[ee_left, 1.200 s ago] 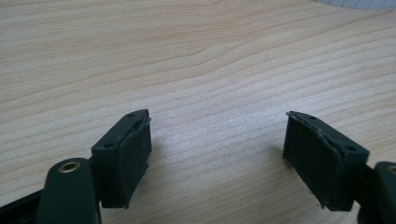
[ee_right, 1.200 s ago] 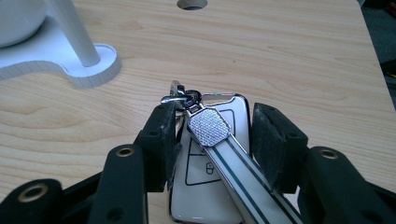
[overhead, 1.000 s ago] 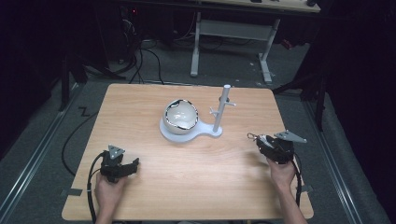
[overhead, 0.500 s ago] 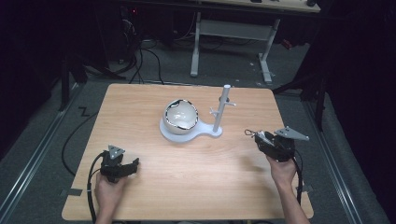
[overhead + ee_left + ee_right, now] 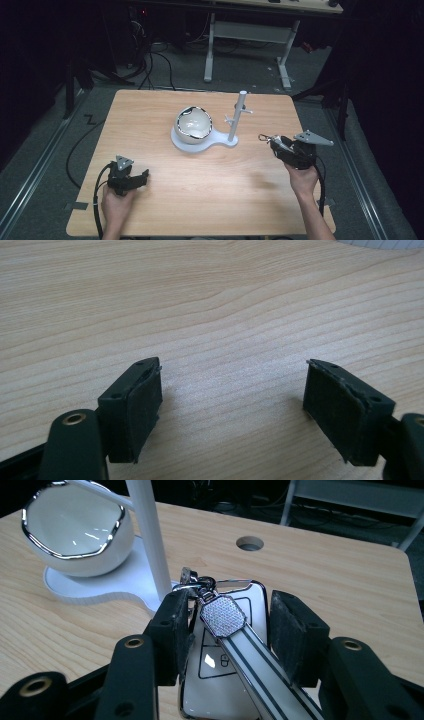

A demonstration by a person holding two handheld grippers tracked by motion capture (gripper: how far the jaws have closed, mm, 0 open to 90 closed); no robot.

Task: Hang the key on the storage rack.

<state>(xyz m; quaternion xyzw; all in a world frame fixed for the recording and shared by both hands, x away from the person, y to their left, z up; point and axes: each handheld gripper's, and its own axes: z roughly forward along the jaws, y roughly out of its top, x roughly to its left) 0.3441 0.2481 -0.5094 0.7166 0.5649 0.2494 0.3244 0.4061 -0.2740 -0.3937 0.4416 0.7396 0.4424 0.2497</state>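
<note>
A: What are the right tongs (image 5: 227, 625) carrying?

B: A white car key fob (image 5: 220, 665) with a striped strap and a glittery tag (image 5: 223, 616) lying over it. The jaws are clamped on the fob's two long edges, so the buttons face up and the ring end pokes out ahead of the tips.

A: Why hold it that way?

B: My guess: the ring (image 5: 263, 137) has to stay free. Just ahead of those tongs stands the white stand (image 5: 236, 117) with its little pegs, and beyond it to one side the glossy bowl (image 5: 193, 124) on the same base. A ring sticking forward could be slipped over a peg (or the whole fob dropped in the bowl; I can't say which is meant).

A: And the left tongs (image 5: 232, 400)?

B: Jaws well apart, nothing between them, resting low over bare table (image 5: 210, 305), well away from the stand. They seem parked out of the way, since one hand is enough for a fob.

A: Any risk?

B: The strap dangles loose and could catch on a peg.
</note>
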